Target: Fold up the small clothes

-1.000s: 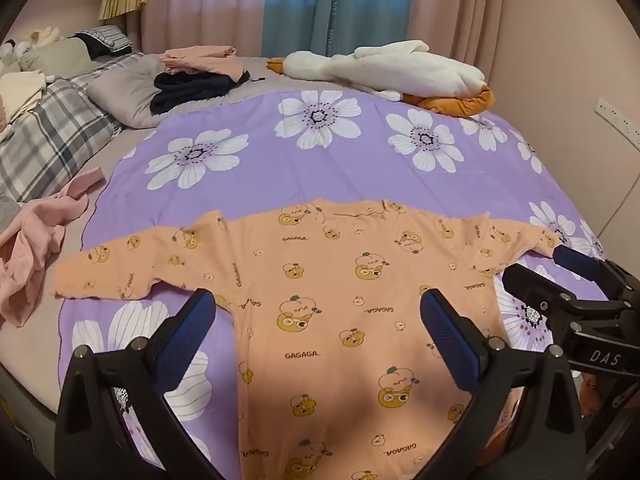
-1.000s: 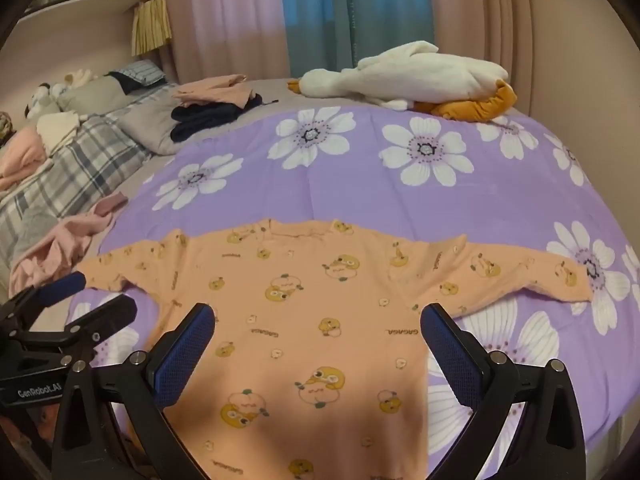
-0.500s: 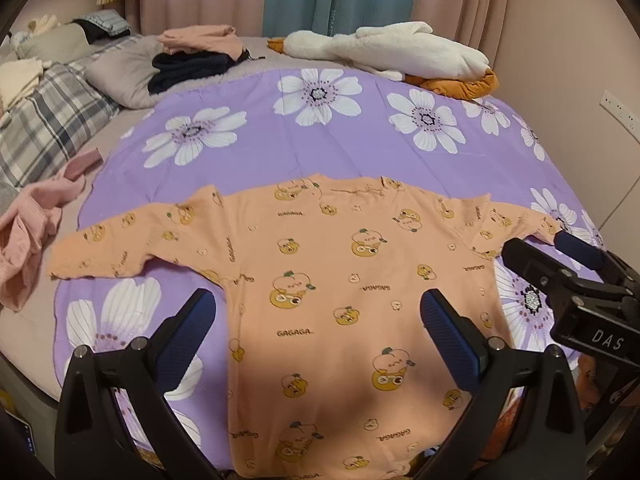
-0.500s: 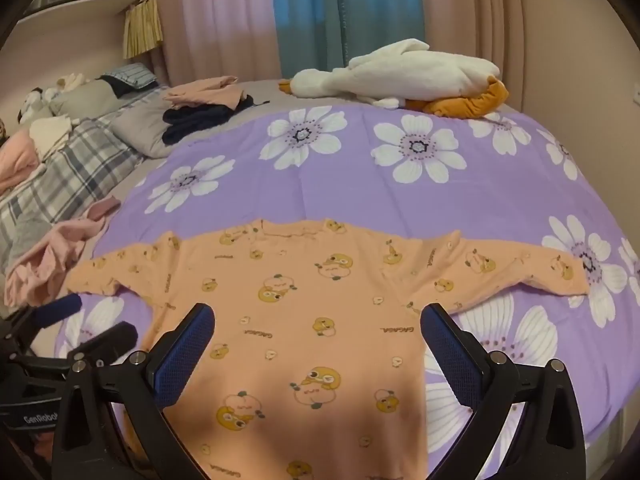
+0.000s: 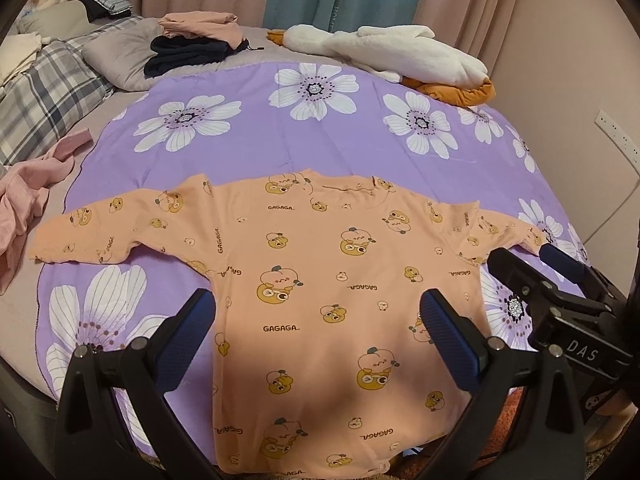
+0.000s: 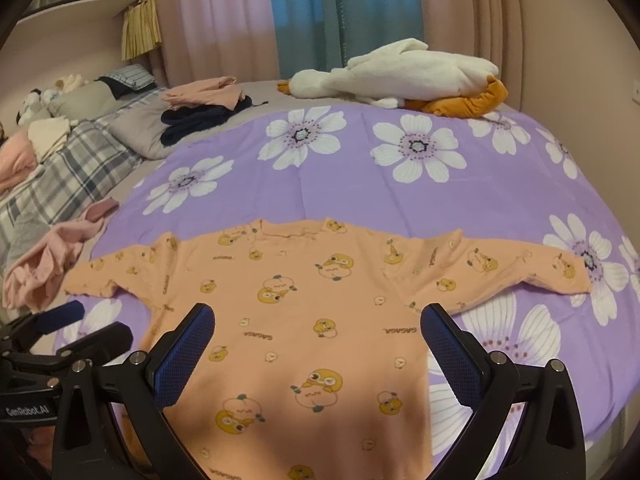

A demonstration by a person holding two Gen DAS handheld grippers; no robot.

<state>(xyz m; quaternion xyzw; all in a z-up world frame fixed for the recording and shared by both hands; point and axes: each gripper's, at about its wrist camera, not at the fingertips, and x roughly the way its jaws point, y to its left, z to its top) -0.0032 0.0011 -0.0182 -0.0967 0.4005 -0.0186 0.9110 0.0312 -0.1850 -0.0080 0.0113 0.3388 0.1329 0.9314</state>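
An orange long-sleeved child's top (image 5: 320,280) with cartoon prints lies flat on the purple flowered bedspread (image 5: 280,140), both sleeves spread out sideways; it also shows in the right wrist view (image 6: 304,320). My left gripper (image 5: 316,320) is open and empty, hovering above the top's lower body. My right gripper (image 6: 316,332) is open and empty, hovering above the same area. The right gripper shows at the right edge of the left wrist view (image 5: 560,280), near the right sleeve. The left gripper shows at the left edge of the right wrist view (image 6: 60,332).
A crumpled pink garment (image 5: 24,208) lies at the left edge of the bed. Folded pink and dark clothes (image 5: 196,40) sit at the back on a grey pillow. A white and orange plush (image 5: 400,56) lies at the back right. Plaid bedding (image 5: 44,96) is at far left.
Both grippers have pulled back and risen a little from the top, so more of its lower body shows. Both stay open. The top has not moved.
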